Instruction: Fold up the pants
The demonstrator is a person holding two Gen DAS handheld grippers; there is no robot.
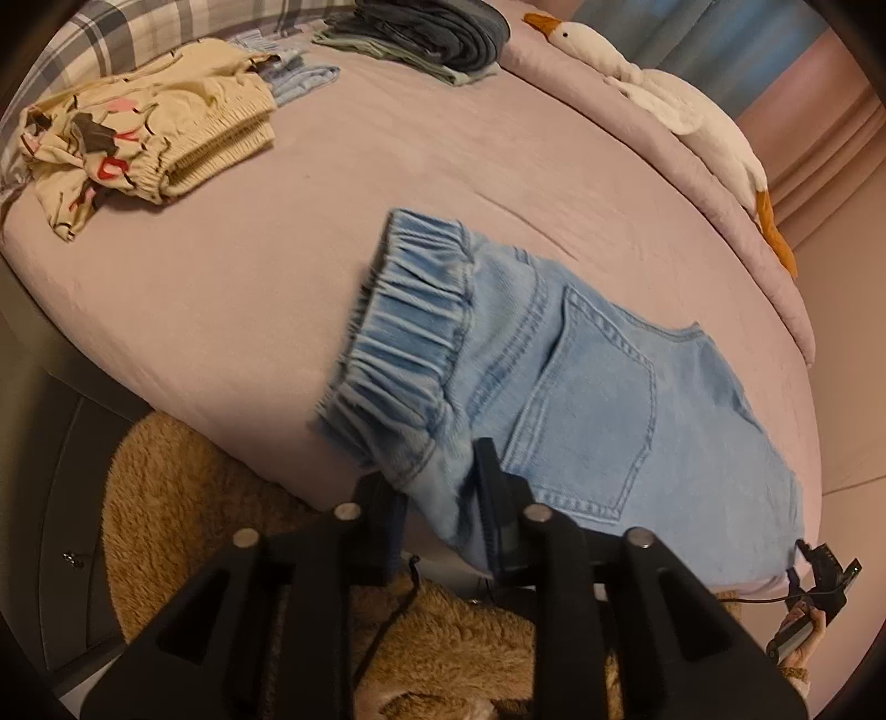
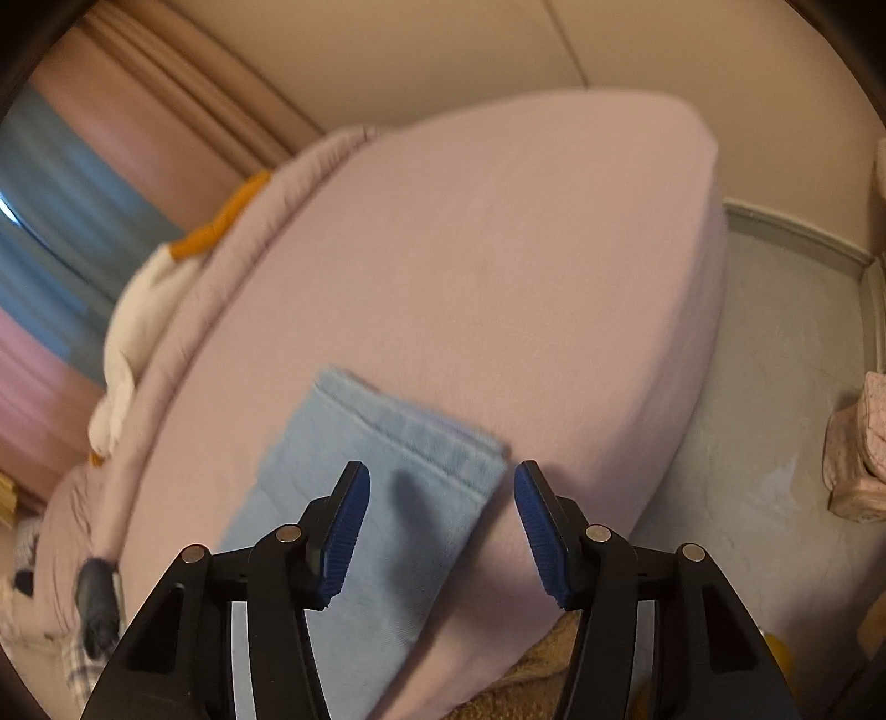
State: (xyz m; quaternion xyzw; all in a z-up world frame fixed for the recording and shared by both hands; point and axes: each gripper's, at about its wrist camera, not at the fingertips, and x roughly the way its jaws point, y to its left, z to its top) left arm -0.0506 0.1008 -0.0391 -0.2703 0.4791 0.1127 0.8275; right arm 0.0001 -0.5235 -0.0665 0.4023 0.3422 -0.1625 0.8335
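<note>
Pants (image 1: 559,387) of light blue denim are laid on the near part of a pink-sheeted bed (image 1: 343,183), close to its front edge, folded so that the elastic waistband and one back pocket face up. The waistband corner nearest the camera is lifted slightly off the sheet and is pinched between the fingers of the left gripper (image 1: 443,498), which are clenched on the denim. In the right wrist view the other end of the folded pants is seen as a flat blue rectangle reaching over the bed's edge. The right gripper (image 2: 442,515) is held above that end with its blue-padded fingers (image 2: 346,520) spread wide apart and nothing between them; its shadow falls on the cloth.

A crumpled cream garment (image 1: 144,144) with a printed pattern is seen at the far left of the bed, and a stack of dark folded clothes (image 1: 426,39) at the far side. A white plush goose (image 1: 681,116) is stretched along the right edge. A brown fluffy rug (image 1: 221,526) is spread on the floor beside the bed.
</note>
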